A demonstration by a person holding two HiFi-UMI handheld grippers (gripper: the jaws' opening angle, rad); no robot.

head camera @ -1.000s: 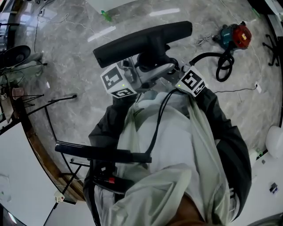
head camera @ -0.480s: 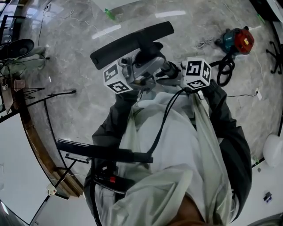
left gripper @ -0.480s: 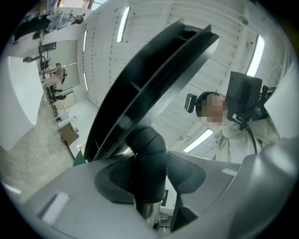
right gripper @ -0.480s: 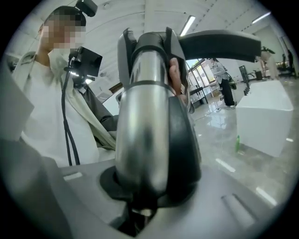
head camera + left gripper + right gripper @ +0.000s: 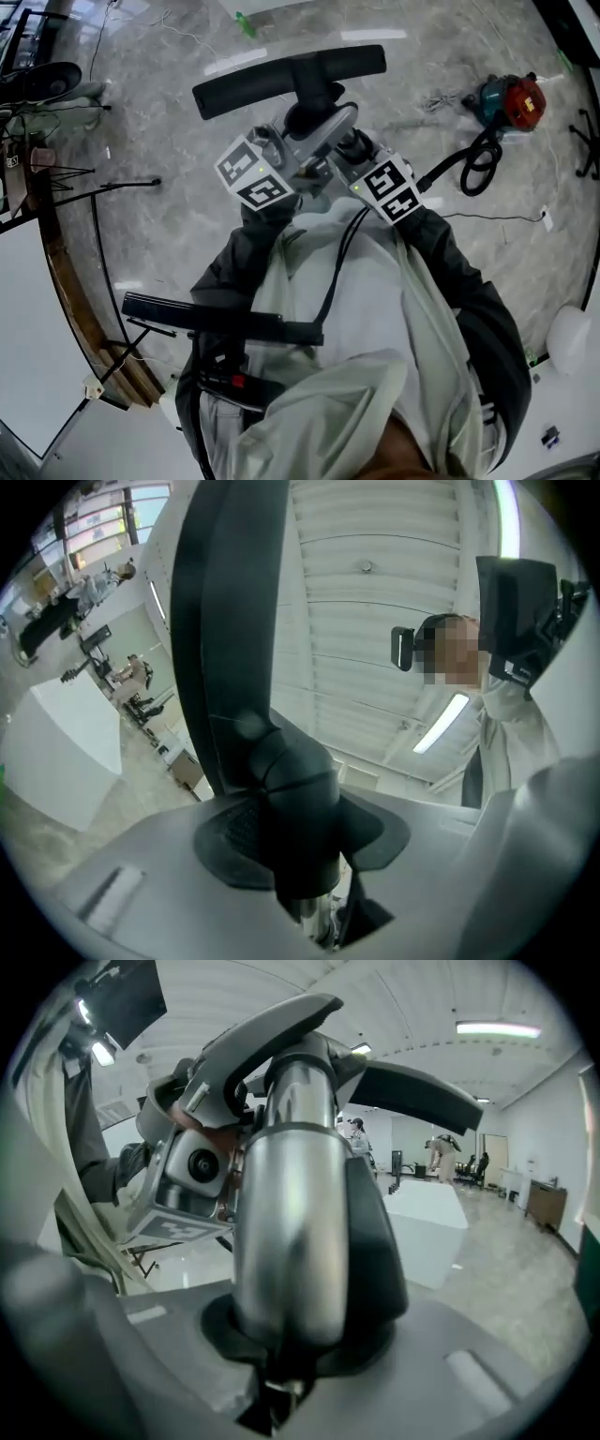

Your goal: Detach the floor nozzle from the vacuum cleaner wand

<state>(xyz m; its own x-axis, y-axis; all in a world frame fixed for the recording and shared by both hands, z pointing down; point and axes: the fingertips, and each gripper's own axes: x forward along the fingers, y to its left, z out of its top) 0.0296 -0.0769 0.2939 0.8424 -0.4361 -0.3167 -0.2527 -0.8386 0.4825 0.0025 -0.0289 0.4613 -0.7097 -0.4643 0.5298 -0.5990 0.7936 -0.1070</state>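
Note:
In the head view the black floor nozzle [image 5: 281, 80] lies crosswise above the marble floor. Its neck [image 5: 314, 108] runs down into the silver wand [image 5: 328, 136]. My left gripper [image 5: 298, 155] has just been closing. In the left gripper view it [image 5: 300, 855] is shut on the black nozzle neck [image 5: 291, 799], with the nozzle bar [image 5: 225, 602] rising above it. My right gripper [image 5: 349, 152] closed in the last second. The right gripper view shows it [image 5: 291, 1335] shut on the silver wand [image 5: 286, 1232], with the left gripper's marker cube [image 5: 178, 1213] beside the wand.
A red and teal machine [image 5: 506, 98] with a black hose [image 5: 478, 155] sits on the floor at the right. Thin black stands [image 5: 103, 211] are at the left. A black bar [image 5: 225, 323] crosses in front of the person's body. Cables trail over the floor.
The nozzle has swung closer to level. The right gripper's cube has moved down and left, closer to the wand. The left gripper's cube has hardly shifted.

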